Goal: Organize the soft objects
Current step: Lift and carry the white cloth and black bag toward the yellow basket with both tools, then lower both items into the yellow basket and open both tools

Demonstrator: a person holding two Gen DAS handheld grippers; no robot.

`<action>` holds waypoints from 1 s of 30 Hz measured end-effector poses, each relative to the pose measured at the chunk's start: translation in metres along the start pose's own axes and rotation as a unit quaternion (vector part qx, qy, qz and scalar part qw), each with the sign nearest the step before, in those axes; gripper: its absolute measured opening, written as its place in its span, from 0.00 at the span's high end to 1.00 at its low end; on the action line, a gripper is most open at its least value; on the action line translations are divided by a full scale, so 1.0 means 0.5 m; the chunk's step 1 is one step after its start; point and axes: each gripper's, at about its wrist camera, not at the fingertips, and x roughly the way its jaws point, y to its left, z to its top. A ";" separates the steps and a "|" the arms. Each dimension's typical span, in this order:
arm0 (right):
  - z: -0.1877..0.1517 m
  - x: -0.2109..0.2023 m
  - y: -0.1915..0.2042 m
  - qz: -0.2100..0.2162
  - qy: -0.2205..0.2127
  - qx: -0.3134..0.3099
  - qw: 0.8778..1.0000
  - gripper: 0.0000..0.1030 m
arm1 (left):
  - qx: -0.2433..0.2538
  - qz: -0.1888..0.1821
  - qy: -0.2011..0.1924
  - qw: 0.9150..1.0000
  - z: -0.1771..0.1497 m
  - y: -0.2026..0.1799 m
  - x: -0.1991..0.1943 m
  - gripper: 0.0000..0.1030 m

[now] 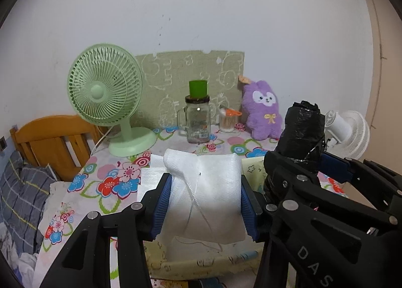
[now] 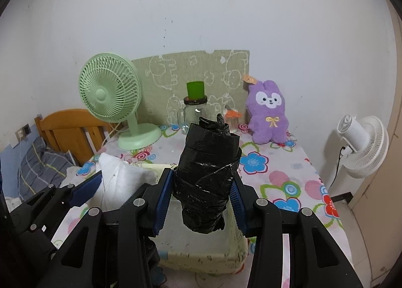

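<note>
My left gripper is shut on a white soft pouch and holds it above a pale yellow fabric box. My right gripper is shut on a black plastic-wrapped bundle, held upright above the same box. The bundle also shows at the right of the left wrist view, and the white pouch at the left of the right wrist view. A purple plush rabbit sits at the back of the table against the wall.
The floral tablecloth covers the table. At the back stand a green desk fan, a glass mug jar with a green cup on top, a swab jar and a green board. A white fan stands right, a wooden bed frame left.
</note>
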 end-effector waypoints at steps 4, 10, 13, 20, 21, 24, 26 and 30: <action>-0.001 0.035 -0.006 0.008 0.014 0.000 1.000 0.54 | -0.010 -0.012 0.028 0.999 -0.002 0.005 0.037 0.49; -0.001 0.072 -0.010 0.008 0.023 -0.004 1.000 0.54 | -0.016 0.005 0.039 0.999 -0.003 0.008 0.077 0.49; 0.001 0.091 -0.013 0.003 0.027 -0.005 1.000 0.54 | -0.018 0.003 0.050 0.999 0.001 0.010 0.097 0.48; 0.000 0.133 -0.012 0.008 0.038 -0.008 0.999 0.54 | -0.024 -0.005 0.095 0.995 -0.006 0.017 0.150 0.36; -0.003 0.140 -0.012 0.010 0.042 -0.009 0.999 0.54 | -0.023 -0.004 0.100 0.995 -0.007 0.018 0.154 0.35; -0.008 0.154 -0.015 0.018 0.054 -0.005 0.998 0.54 | -0.015 -0.009 0.114 0.993 -0.011 0.017 0.163 0.32; -0.009 0.160 -0.017 0.019 0.057 0.000 0.998 0.54 | -0.006 -0.012 0.109 0.994 -0.010 0.014 0.161 0.27; -0.010 0.165 -0.017 0.023 0.057 0.001 0.998 0.54 | 0.003 -0.016 0.097 0.995 -0.008 0.014 0.156 0.19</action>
